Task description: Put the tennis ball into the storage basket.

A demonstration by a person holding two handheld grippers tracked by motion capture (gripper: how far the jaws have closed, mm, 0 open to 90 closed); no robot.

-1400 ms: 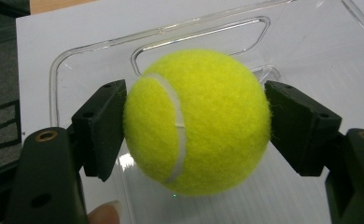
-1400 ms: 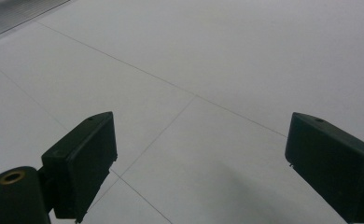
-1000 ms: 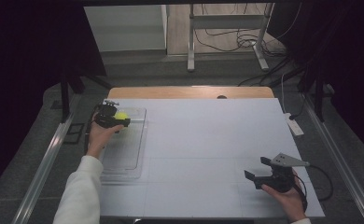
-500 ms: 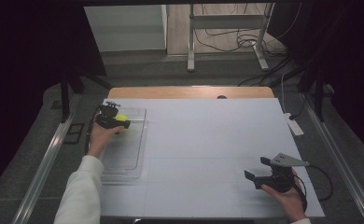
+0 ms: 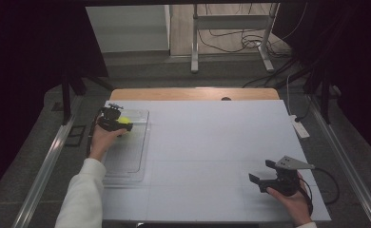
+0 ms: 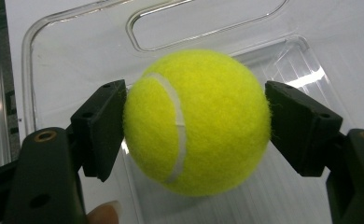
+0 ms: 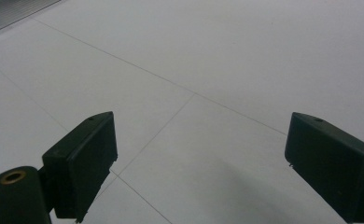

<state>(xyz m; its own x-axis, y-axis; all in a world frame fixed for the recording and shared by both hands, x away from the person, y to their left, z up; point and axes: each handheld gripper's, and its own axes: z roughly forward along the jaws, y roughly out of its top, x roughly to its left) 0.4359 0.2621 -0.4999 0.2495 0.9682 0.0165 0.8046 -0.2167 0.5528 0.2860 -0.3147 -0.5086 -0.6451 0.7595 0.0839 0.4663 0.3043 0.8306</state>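
Over the clear plastic tray (image 5: 126,156) at the table's left, the left gripper (image 6: 196,123) stayed put, pads pressed on the round yellow felt tennis ball (image 6: 199,121), white seam running upright, while the right gripper (image 7: 201,158) hung wide open, empty.

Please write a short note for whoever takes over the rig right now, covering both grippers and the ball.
Left gripper: shut on the tennis ball, one finger pressing each side, held over the far end of the clear tray at the table's left.
Right gripper: open, nothing between its fingers, resting low over the bare white table at the near right.
Done: ball is gripped.
Left: whether the ball is going into the tray or coming out cannot be told; probably carry on with that move, right gripper free to help.
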